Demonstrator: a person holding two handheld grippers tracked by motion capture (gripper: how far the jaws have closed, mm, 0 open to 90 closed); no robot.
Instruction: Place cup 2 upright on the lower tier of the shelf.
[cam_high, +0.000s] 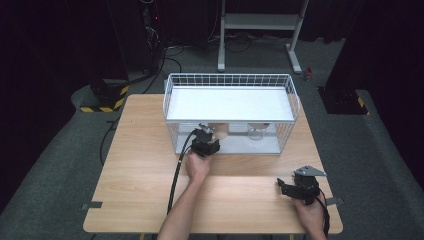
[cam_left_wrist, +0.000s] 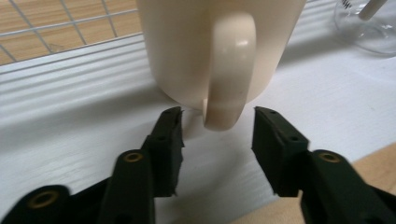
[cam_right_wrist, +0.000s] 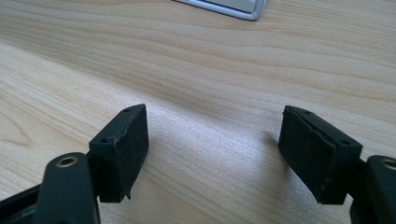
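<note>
The cream mug stands upright on the white lower shelf of the wire rack, in the upper centre of the left gripper view, with its handle turned toward the camera. In the high view the mug sits under the rack's top shelf, left of centre. The left gripper is at the handle: its jaws stand partly open, one on each side of the handle's lower end, and the pads are clear of it; nothing is gripped. A clear glass vessel stands on the same shelf at the upper right of that view. The right gripper rests at the lower right of the high view, over the bare wooden table, jaws wide apart and empty.
</note>
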